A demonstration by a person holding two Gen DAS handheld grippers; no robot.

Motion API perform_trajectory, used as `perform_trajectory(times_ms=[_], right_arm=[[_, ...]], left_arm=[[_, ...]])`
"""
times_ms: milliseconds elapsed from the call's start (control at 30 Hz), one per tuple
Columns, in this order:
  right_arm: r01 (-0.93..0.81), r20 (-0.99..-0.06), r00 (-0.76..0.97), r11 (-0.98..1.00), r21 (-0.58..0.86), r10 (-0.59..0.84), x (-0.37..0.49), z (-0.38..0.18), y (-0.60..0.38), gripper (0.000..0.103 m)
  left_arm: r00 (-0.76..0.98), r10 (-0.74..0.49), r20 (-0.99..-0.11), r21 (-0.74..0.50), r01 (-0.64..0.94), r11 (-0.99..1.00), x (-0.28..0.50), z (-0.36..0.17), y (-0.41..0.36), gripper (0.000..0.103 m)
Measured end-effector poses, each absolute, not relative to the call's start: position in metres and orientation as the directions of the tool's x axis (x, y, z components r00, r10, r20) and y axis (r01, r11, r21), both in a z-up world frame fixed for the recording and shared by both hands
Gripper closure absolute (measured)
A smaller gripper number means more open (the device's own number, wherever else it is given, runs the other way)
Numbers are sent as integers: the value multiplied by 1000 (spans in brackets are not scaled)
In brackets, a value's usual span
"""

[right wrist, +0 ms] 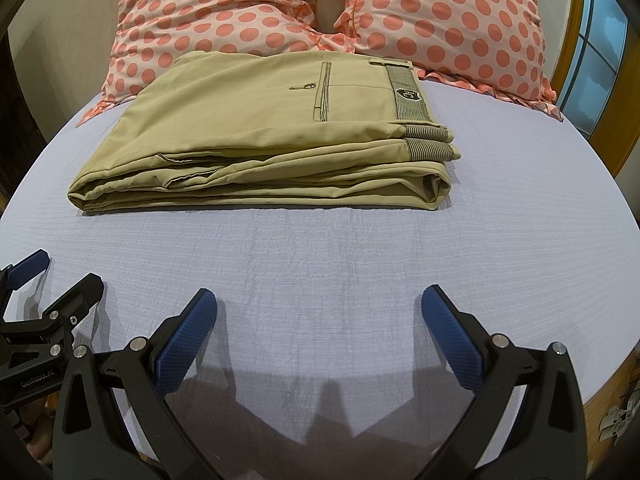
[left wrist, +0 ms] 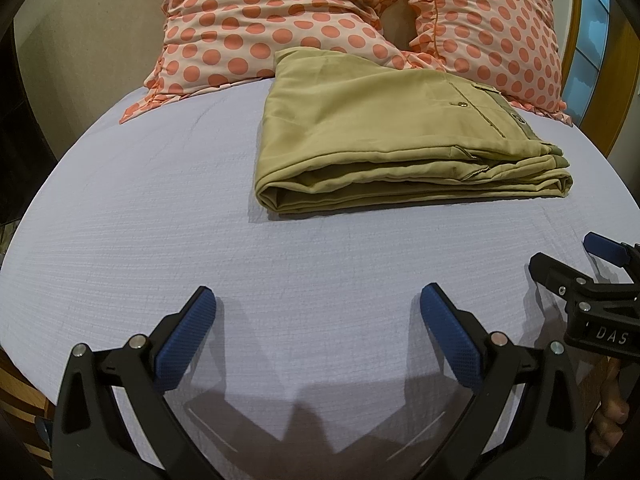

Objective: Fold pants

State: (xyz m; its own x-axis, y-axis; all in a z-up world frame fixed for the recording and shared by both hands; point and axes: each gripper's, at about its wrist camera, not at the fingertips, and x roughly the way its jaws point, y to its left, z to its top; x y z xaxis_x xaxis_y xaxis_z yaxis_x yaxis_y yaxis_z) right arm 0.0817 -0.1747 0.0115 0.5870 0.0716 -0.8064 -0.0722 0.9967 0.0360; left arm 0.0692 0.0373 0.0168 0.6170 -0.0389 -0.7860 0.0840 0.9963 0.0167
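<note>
Khaki pants [left wrist: 384, 136] lie folded into a flat rectangular stack on the lilac bed sheet [left wrist: 160, 240], waistband to the right. They also show in the right wrist view [right wrist: 260, 132], with a back pocket and striped waistband on top. My left gripper [left wrist: 318, 308] is open and empty, low over the sheet, well short of the pants. My right gripper [right wrist: 320, 308] is open and empty too, equally short of them. The right gripper shows at the left view's right edge [left wrist: 560, 264]. The left gripper shows at the right view's left edge [right wrist: 64, 276].
Two polka-dot pillows [left wrist: 248, 20] [right wrist: 448, 16] lean behind the pants at the bed's head. A wooden frame and window [right wrist: 596, 60] stand at the right. The sheet [right wrist: 520, 240] spreads out around the pants.
</note>
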Motion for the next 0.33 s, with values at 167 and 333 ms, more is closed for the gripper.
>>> perform_trajectory(times_ms=[167,333], right_arm=[[-72,-806,588,997,36,72,82,12,-175,1],[-73,-806,587,997,36,72,82,12,-175,1]], left_arm=[[622,-40,-782,15,83,996,69,17,38,2],[628,-36,-777,17,79,997,68,17,36,2]])
